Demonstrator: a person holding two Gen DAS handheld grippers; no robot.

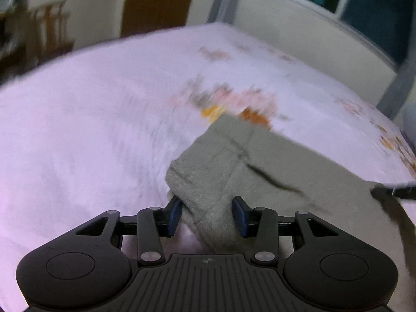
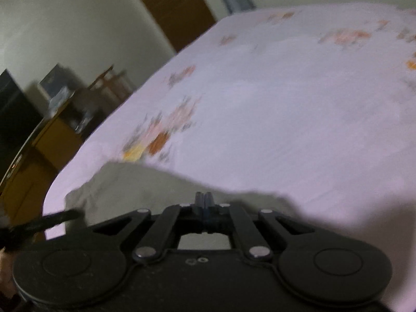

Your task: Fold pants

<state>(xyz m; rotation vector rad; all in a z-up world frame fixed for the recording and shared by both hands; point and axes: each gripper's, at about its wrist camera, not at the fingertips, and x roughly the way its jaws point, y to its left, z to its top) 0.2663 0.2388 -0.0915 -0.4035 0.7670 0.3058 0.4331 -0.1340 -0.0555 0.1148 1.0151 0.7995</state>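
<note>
Grey-olive pants (image 1: 260, 166) lie on a pale pink floral bedsheet (image 1: 91, 119). In the left wrist view my left gripper (image 1: 209, 214) has its blue pads apart, with a bunched fold of the pants lying between them. The right gripper's tip (image 1: 390, 191) shows at the right edge, at the pants' far side. In the right wrist view my right gripper (image 2: 205, 202) has its fingers pressed together over the pants (image 2: 145, 184); whether cloth is pinched between them is hidden. Both views are motion-blurred.
The bed (image 2: 299, 109) fills most of both views. A brown door (image 1: 158, 2) and a window (image 1: 364, 2) stand behind it. A wooden cabinet (image 2: 39, 156) and a chair (image 1: 50, 31) stand past the bed's left edge.
</note>
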